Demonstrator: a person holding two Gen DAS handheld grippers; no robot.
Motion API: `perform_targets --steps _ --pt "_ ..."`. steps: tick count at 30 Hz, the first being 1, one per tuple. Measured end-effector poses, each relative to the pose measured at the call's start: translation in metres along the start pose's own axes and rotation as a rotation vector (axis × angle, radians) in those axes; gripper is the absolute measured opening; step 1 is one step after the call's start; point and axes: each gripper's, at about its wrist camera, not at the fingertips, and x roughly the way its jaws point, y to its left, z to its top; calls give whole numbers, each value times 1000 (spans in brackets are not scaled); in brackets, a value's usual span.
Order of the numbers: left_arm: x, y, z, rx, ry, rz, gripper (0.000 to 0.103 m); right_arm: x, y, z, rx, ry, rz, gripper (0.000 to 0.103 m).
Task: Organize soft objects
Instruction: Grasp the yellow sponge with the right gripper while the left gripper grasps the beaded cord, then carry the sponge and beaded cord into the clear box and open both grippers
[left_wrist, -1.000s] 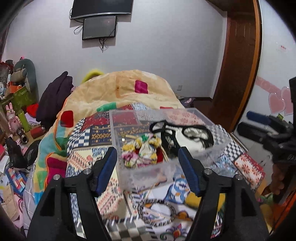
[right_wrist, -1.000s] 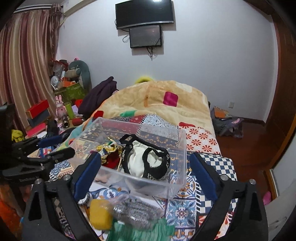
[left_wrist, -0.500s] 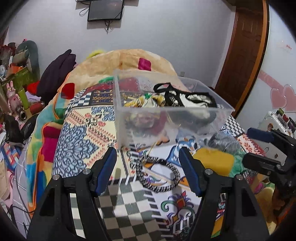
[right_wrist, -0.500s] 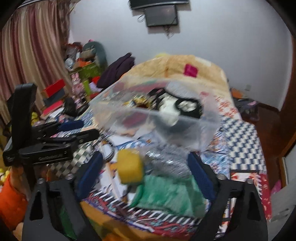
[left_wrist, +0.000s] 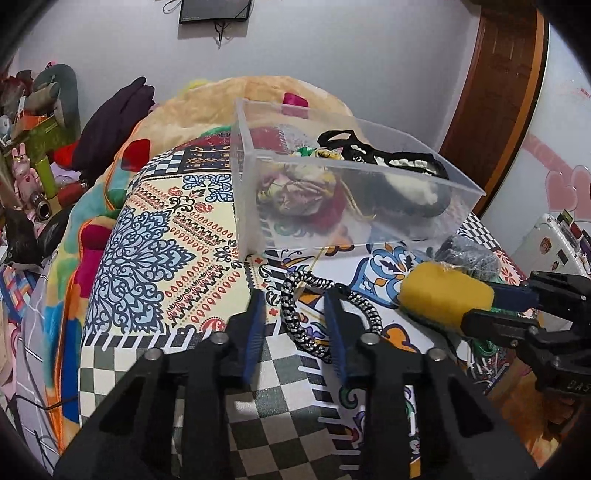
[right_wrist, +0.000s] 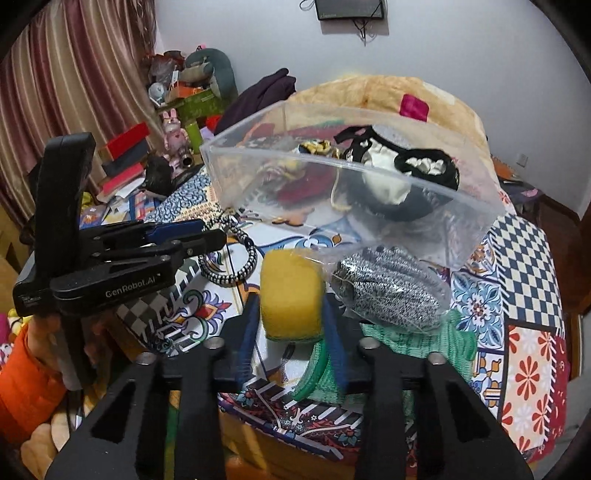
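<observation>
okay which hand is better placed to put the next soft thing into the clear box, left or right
Right, probably. The right gripper already has its fingers on both sides of the yellow sponge, just in front of the clear box. The left gripper only straddles part of the braided cord loop.

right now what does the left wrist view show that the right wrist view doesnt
Only the left wrist view: the wooden door, pink heart wall stickers and the left gripper straddling the braided ring.
Only the right wrist view: striped curtains, the green knit cloth and the right gripper closed on the yellow sponge.
Both: the clear bin holding soft items, the sponge, the grey scrubber bag, the patterned quilt.
</observation>
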Motion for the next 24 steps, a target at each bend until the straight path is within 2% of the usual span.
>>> perform_targets --steps 3,6,16,24 --pt "-1 0 -1 6 -4 1 14 -6 -1 0 2 -18 14 27" --pt "-4 3 0 -1 -14 -5 8 -15 1 2 0 -47 35 26" --pt "-37 -6 12 13 -106 -27 6 -49 9 15 -12 -161 41 25" --pt "-66 -20 34 41 -206 -36 6 -66 -1 32 12 -239 -26 25"
